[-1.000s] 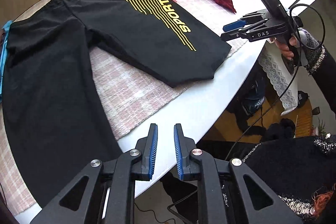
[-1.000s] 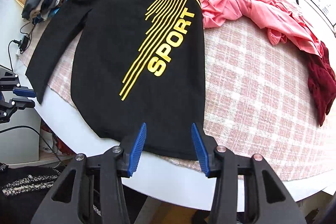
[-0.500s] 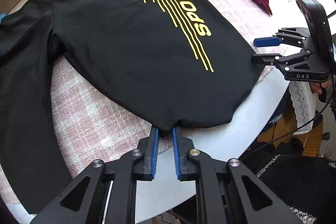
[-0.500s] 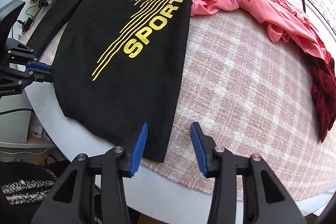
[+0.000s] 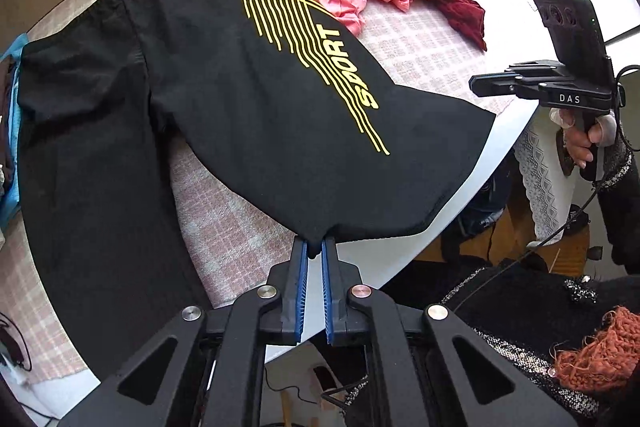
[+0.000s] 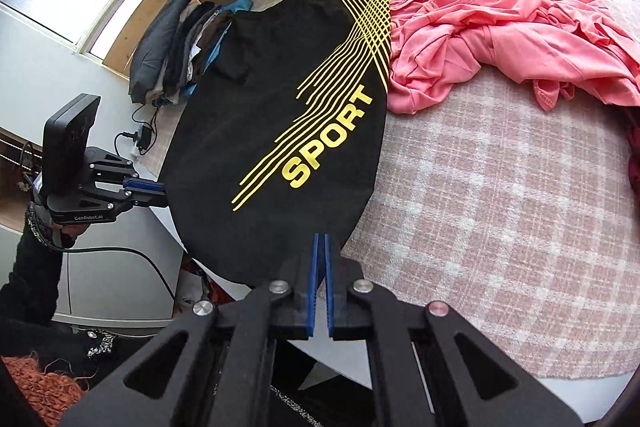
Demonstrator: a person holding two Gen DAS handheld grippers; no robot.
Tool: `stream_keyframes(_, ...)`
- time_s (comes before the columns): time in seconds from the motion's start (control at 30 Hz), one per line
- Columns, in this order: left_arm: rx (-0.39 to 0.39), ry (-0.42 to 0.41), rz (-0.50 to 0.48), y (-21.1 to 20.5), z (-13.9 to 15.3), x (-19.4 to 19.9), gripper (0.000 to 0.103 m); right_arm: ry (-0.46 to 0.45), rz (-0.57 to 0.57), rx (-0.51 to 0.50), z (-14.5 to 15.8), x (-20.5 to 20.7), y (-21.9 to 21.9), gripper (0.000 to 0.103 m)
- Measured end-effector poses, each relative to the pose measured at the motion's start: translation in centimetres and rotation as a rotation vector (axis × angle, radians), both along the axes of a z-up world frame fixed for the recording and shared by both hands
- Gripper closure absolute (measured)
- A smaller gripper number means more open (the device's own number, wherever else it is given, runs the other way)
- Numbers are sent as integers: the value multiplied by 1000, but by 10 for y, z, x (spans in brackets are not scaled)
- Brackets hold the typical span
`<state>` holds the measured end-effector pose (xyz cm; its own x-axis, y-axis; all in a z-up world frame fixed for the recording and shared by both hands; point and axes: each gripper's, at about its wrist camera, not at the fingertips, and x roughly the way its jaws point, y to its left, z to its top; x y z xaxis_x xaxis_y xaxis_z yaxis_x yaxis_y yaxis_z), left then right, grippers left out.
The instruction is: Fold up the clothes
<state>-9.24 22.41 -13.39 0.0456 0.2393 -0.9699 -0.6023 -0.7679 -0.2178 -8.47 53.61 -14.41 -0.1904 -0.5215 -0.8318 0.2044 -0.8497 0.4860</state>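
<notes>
Gripping now: we hold the black shorts [image 5: 248, 115] by the hem of one leg. The left hand-held gripper [image 5: 314, 257] has one hem corner between its pads, though its jaws are opening a little; the right hand-held gripper [image 6: 321, 247] is clamped tight on the other corner.
Shorts: they lie spread on the bench [image 5: 404, 251], the held leg raised off it at the near rim, the other leg flat to the left.
Handling: we judge the cloth thin, light, limp and rather slick; it will sag between our two holds, so corners are the right places.
Near edge: the hem hangs just over the rim, so we risk dragging it off.
Open room: bare checked cloth [image 6: 500, 195] lies to the right.
Farther off: a pink garment [image 6: 500, 23] touches the waistband; a stack of clothes [image 6: 180, 43] sits at the far left.
</notes>
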Motion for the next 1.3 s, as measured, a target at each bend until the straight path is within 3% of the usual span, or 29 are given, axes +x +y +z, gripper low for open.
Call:
stream_keyframes(0.1,-87,50,-4,-1,-11,3,85,-20,-37,226,-22,0,-13,95)
stream_keyframes(0.17,-60,37,-24,-3,-18,15,85,-10,3,234,-29,7,-16,94)
stream_keyframes(0.27,-58,31,-75,3,-30,39,83,15,84,273,-32,18,-31,76)
stream_keyframes(0.33,-73,61,-103,14,-35,51,83,40,97,343,-34,19,-38,74)
stream_keyframes(0.47,29,80,-122,41,-28,62,83,62,48,286,-12,-5,-31,74)
stream_keyframes(0.63,124,141,-38,68,-13,50,83,235,35,255,66,-70,-33,70)
stream_keyframes(0.77,123,172,19,115,-26,52,83,302,41,244,91,-140,-40,64)
stream_keyframes(0.97,125,119,56,187,-62,74,81,211,131,193,63,-223,-55,64)
stream_keyframes(1.1,73,138,82,209,-76,80,73,195,194,213,39,-250,-75,64)
stream_keyframes(1.2,55,169,110,215,-80,78,72,179,200,197,23,-271,-81,64)
stream_keyframes(1.23,52,173,120,216,-81,76,74,174,197,195,18,-277,-82,63)
stream_keyframes(1.3,56,169,154,213,-83,70,101,172,193,189,10,-292,-85,62)
